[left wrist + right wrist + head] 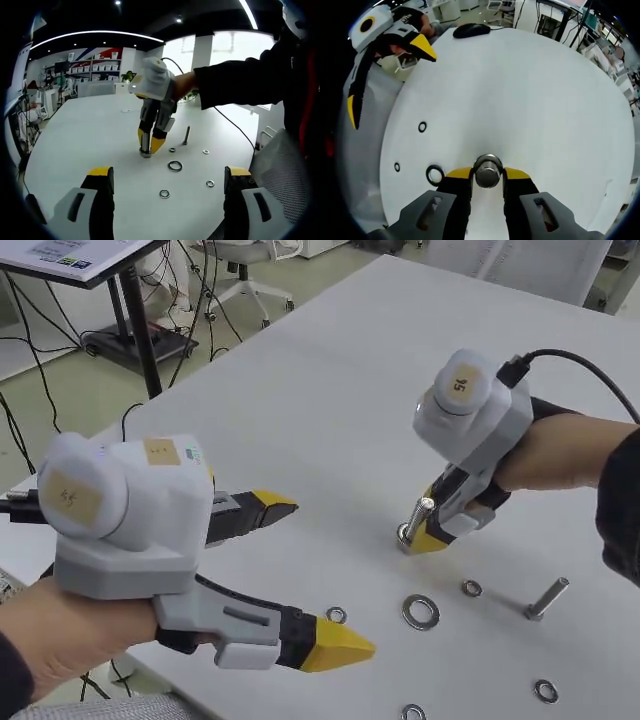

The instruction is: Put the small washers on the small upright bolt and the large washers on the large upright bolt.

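Large washer point(421, 611) — before large bolt point(420, 512).

A yellow sticker point(460, 385) atop the right gripper point(425, 540) seems to read "35"; the left gripper point(330, 577) sticker's point(70, 500) print is illegible.

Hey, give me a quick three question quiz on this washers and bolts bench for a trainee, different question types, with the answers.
1. True or false: the left gripper has its jaws shut.
2. What is the right gripper clamped on? A: a washer. B: a bolt. C: nothing.
3. How many small washers lie loose on the table?
Key: 1 false, they are open; 2 B; 3 four.
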Tool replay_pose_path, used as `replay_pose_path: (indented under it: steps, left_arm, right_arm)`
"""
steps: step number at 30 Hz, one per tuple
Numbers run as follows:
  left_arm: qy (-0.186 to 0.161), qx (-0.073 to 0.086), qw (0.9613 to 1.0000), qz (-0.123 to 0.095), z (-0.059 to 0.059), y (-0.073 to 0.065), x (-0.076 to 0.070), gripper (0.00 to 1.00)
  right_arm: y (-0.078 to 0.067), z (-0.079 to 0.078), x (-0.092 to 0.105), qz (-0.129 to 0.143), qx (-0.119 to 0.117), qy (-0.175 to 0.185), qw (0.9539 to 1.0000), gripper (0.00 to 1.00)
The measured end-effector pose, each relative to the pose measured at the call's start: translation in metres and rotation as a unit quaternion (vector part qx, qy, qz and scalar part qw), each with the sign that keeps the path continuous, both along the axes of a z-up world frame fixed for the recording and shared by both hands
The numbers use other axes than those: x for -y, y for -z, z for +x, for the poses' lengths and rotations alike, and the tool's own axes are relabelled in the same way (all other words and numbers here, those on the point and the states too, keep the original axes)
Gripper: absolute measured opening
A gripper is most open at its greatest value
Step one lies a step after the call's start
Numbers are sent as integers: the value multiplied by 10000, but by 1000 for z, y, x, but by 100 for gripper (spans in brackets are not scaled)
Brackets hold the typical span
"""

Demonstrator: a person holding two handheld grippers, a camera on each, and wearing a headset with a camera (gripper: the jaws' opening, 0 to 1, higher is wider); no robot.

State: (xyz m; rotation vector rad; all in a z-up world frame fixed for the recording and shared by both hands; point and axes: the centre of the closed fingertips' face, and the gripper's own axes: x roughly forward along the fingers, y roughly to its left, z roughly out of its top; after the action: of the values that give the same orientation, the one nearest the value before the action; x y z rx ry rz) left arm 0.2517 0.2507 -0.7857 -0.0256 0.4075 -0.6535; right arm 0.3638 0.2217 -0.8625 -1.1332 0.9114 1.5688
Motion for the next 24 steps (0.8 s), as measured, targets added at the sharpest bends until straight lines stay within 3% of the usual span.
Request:
replay_pose_path:
  steps: [24]
  left_arm:
    - [50,20,10000,33,0,-3,3,92]
  right_arm:
    - [-7,6,13,56,-68,185,9998,32]
